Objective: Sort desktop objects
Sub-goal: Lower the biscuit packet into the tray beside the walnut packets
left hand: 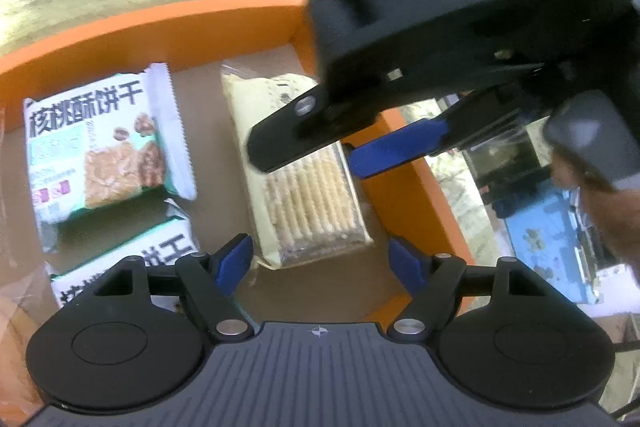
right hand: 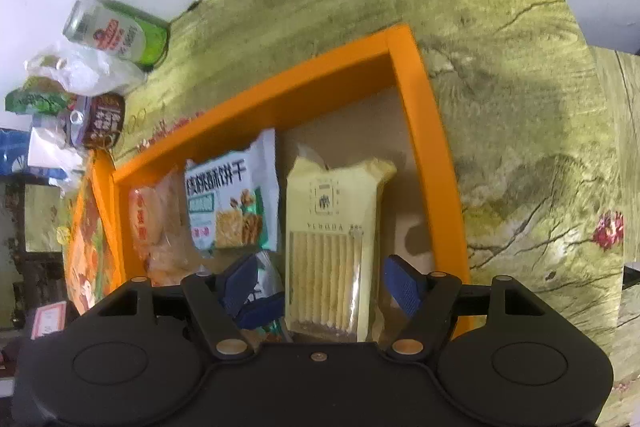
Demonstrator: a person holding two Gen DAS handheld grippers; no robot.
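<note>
Cracker pack [right hand: 334, 247] in orange tray [right hand: 432, 131], walnut biscuit packets [left hand: 100, 151] beside, left tongs [left hand: 320, 263] and right tongs [right hand: 320, 285] apart

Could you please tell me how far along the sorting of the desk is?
Done: the cream cracker pack and walnut biscuit packs lie in the orange tray. In hand: nothing; both tongs, left and right, stand open over the crackers. Left: the green can and bagged items remain outside.
</note>
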